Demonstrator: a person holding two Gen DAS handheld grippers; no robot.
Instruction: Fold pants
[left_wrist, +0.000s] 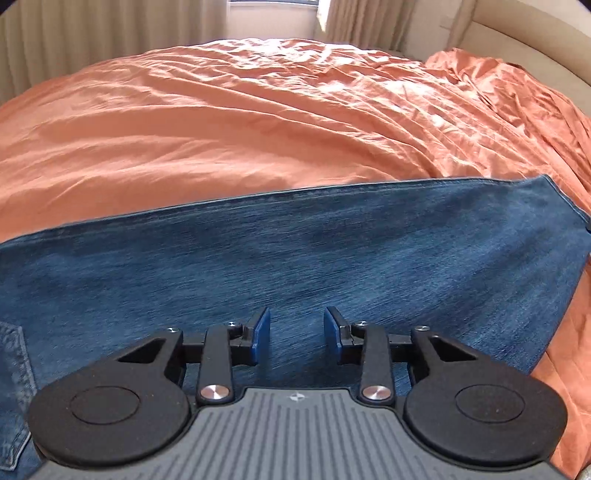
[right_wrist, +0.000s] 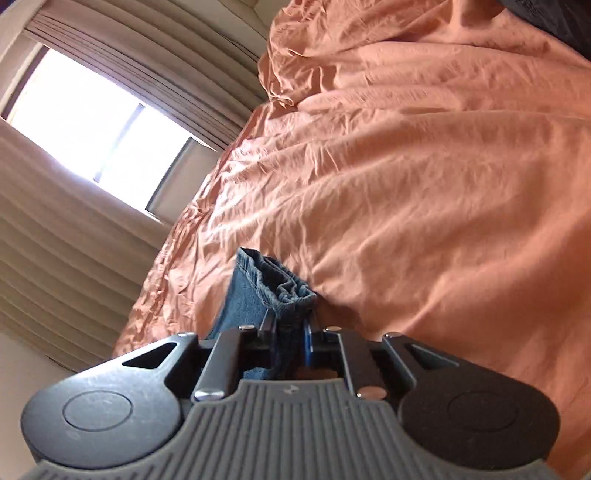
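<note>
The blue jeans (left_wrist: 295, 251) lay flat across the orange bedsheet (left_wrist: 221, 122), apparently 1 leg over the other, lengthwise fold done. The right gripper (right_wrist: 290, 332) was clamped on the bunched hem (right_wrist: 280, 280); the left gripper (left_wrist: 296, 328) hung apart, holding nothing. Crosswise folding remained. Waistband largely cut off.

Jeans (left_wrist: 295, 251) cut off left; right tongs (right_wrist: 290, 332) pads hidden by denim.
</note>
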